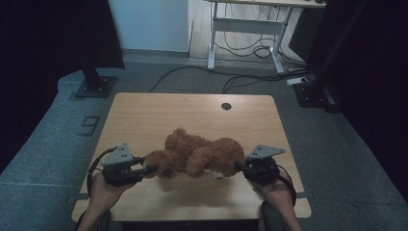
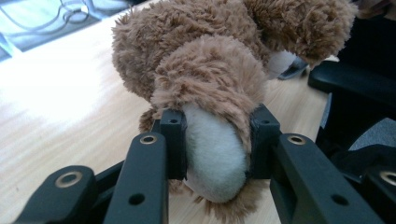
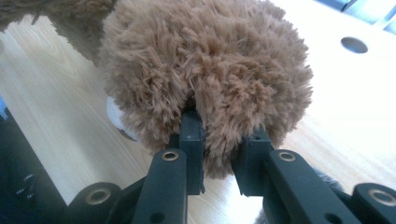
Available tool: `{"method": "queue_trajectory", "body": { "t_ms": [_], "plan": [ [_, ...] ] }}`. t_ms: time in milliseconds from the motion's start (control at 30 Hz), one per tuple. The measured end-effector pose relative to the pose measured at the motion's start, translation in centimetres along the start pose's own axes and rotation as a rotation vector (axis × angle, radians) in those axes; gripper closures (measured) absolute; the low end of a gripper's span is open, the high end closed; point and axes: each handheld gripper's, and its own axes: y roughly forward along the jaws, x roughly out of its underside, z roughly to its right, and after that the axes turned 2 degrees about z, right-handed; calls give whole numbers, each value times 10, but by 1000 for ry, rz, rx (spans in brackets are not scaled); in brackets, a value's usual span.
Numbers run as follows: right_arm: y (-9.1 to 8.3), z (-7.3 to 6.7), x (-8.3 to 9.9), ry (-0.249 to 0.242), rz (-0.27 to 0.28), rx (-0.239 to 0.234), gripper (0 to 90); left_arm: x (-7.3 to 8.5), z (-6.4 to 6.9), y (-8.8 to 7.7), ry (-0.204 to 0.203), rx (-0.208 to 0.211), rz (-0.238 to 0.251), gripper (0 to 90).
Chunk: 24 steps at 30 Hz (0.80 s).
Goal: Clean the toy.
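Two grippers, one teddy bear [image 1: 197, 155], and it's stretched out between them above the near half of the table [image 1: 144, 113]! The left gripper [image 1: 150, 169] has its jaws closed most of the way on a foot, and in the left gripper view you see the white sole [image 2: 215, 156] bulging out between the black pads [image 2: 173, 144], squeezed firmly on both sides. Over to the right gripper [image 1: 239, 167], also closed down to a narrow gap, but its bite is smaller: in the right gripper view the pads [image 3: 192, 151] pinch only a tuft of fur at the bottom of a big round fluffy part of the bear, probably the head or another limb, hard to say which.

So the bear sits straight ahead of each set of jaws, body sagging a little in the middle, seemingly just off or brushing the wood.

Where's the danger? That right-hand grip, I'd say. Fur is slippery and compresses, so any pull outward could let the tuft slide free, and the bear would swing down from the left gripper alone. Pull too hard the other way and the foot's soft stuffing could squirm out of the left jaws. Uneven lifting would also twist the body and load the weaker pinch first.
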Motion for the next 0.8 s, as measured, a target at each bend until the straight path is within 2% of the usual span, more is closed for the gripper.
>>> {"method": "queue_trajectory", "body": {
  "t_ms": [167,367,567,600,667,733,800],
  "plan": [
    [13,7,5,19,-27,-6,748,3,-11,8,-58,16,7,657],
    [20,13,5,29,-38,15,690,-3,-18,14,-70,8,2,657],
    [30,19,11,23,-42,69,506,-3,-21,18,-51,22,7,660],
    [30,20,12,24,-25,69,503,-3,-20,19,-43,30,5,660],
    [31,23,12,33,-8,60,473,-3,-18,21,-18,11,-9,662],
    [34,25,11,28,-17,44,448,-3,-20,21,-34,13,-3,662],
    [38,25,12,28,-21,18,432,-3,-20,22,-29,3,-7,662]
  ]
}}
